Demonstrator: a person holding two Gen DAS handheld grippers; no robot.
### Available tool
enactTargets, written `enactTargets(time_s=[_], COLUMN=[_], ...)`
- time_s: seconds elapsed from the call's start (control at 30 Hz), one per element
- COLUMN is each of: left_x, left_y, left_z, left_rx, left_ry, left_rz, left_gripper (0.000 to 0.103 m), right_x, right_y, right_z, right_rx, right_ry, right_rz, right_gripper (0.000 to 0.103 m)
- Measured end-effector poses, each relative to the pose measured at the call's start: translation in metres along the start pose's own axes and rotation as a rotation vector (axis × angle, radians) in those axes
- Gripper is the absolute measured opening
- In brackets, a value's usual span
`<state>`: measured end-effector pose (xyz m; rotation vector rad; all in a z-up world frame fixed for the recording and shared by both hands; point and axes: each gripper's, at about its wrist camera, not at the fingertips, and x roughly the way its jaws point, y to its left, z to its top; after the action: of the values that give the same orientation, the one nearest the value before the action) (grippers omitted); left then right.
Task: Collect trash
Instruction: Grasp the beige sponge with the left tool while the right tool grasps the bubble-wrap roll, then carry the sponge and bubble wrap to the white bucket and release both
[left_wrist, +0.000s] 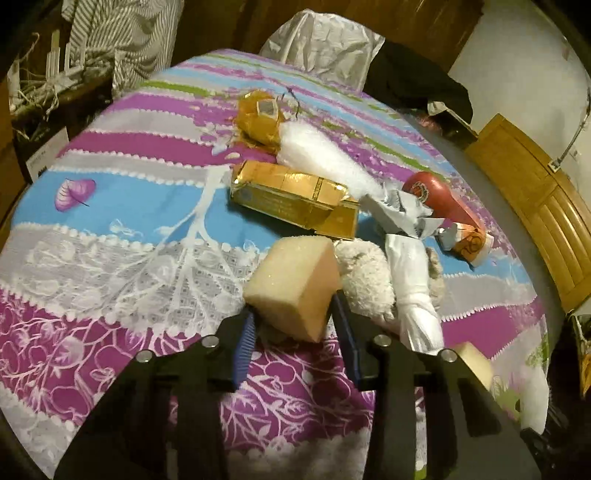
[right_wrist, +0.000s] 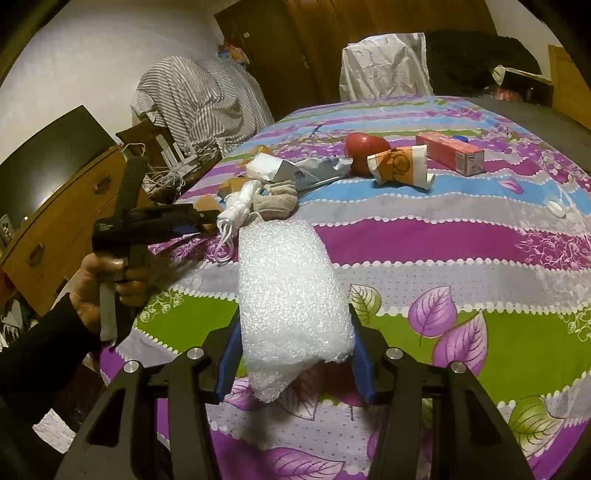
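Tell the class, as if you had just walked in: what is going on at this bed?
A person with a gripper in each hand is gathering trash from a patterned bedspread. The left gripper is shut on a yellowish foam block; the right gripper is shut on a wad of bubble wrap. On the bed lie a gold carton, crumpled paper, a paper cup and a pink box.

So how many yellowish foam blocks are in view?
2. One foam block sits between the left gripper's fingers; the other lies on the bedspread right of it. More may be hidden.
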<state>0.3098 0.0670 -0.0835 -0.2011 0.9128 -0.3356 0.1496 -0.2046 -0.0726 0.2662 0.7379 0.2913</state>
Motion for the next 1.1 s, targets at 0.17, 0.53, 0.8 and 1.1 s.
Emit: enactTargets(time_s=[0.17, 0.53, 0.8, 1.1], left_x=[-0.038, -0.118, -0.143, -0.164], left_y=[-0.008, -0.018, -0.024, -0.026], left_z=[-0.021, -0.086, -0.114, -0.118], left_rx=[0.014, 0.033, 0.036, 0.05], left_ry=[-0.05, -0.114, -0.143, -0.195], left_rz=[0.038, 0.343, 0.406, 0.448], left_gripper=[0.035, 0.035, 0.035, 0.035], right_x=[-0.002, 0.009, 0.008, -0.001], right_y=[0.014, 0.059, 0.068, 0.089], right_z=[0.003, -0.007, -0.014, -0.007], right_rx=[-0.043, -0.096, -0.07, -0.103], right_ry=[-0.014, 0.032, 0.036, 0.013], right_rz=[-0.019, -0.07, -0.093, -0.068], right_gripper=[0.052, 0.052, 0.052, 0.052])
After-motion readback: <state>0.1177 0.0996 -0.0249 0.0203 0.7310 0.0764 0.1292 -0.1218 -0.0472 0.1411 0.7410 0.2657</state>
